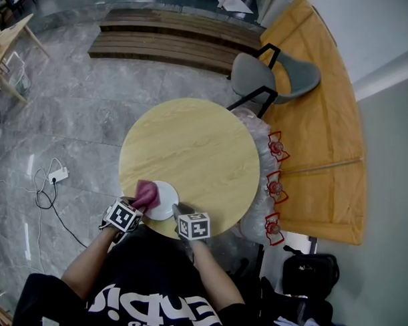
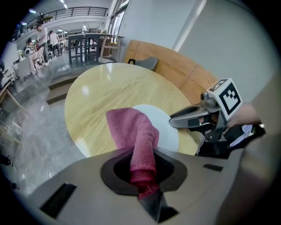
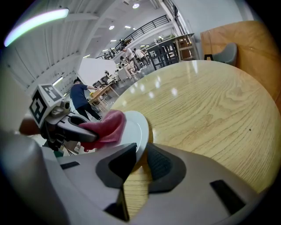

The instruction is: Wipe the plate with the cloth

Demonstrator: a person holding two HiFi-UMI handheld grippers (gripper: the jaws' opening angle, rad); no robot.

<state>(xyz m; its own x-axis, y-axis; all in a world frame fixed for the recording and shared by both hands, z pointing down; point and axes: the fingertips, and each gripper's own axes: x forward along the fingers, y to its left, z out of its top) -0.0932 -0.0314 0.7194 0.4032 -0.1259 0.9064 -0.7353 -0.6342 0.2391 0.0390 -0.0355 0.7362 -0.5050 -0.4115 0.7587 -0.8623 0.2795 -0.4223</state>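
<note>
A white plate [image 1: 164,199] lies near the front left edge of the round wooden table [image 1: 197,152]. My left gripper [image 1: 135,209] is shut on a magenta cloth [image 2: 134,132], which drapes over the plate's left part [image 2: 160,125]. My right gripper [image 1: 182,213] is shut on the plate's near rim [image 3: 139,136], with the rim between its jaws. From the right gripper view the cloth [image 3: 105,128] rests on the plate and the left gripper [image 3: 72,127] comes in from the left.
A grey chair [image 1: 268,76] stands behind the table. Wooden benches [image 1: 179,39] lie further back, an orange panel [image 1: 322,108] to the right. A power strip with cable [image 1: 57,176] lies on the floor at left. People and tables [image 2: 44,39] are far off.
</note>
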